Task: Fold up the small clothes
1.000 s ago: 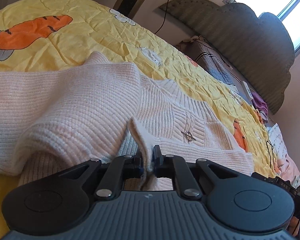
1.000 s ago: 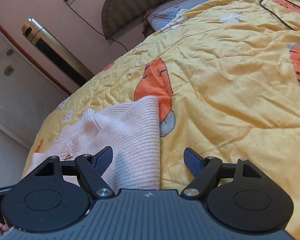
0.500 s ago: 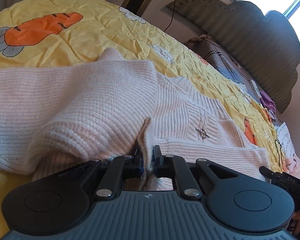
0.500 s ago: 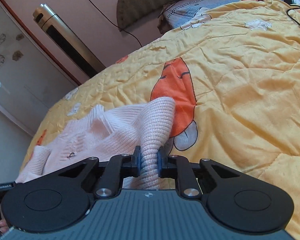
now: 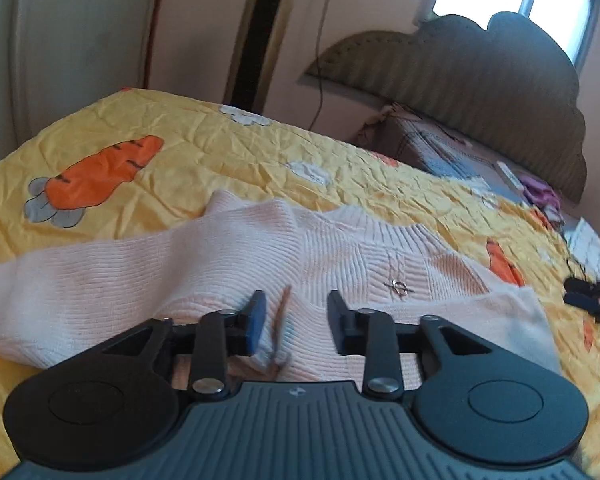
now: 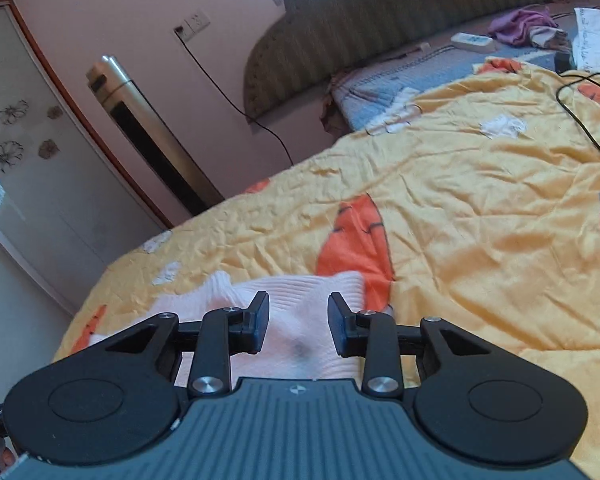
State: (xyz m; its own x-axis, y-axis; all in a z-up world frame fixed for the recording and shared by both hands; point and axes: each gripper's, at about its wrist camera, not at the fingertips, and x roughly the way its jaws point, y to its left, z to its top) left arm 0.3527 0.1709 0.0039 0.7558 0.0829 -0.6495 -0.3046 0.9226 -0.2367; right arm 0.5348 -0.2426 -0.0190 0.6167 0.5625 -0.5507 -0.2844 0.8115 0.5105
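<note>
A pale pink knit sweater [image 5: 228,252] lies on the yellow carrot-print bedspread [image 5: 172,148], with a sleeve folded across its body. A small metal clasp [image 5: 398,286] sits on its front. My left gripper [image 5: 296,312] is open just above the sweater, a blurred flap of cloth between its jaws. My right gripper [image 6: 298,320] is open over the sweater's ribbed edge [image 6: 300,284], holding nothing. The other gripper's tip [image 5: 592,300] shows at the right edge of the left wrist view.
A padded headboard [image 6: 380,20] stands at the far end of the bed. Pillows and a purple garment [image 6: 520,24] lie near it. A black cable [image 6: 580,120] runs over the bedspread. A tall tower unit [image 6: 152,132] stands by the wall.
Both grippers were shut on sweater cloth half a second ago and have opened, letting it go. Both have lifted and tilted up, showing more of the room.
</note>
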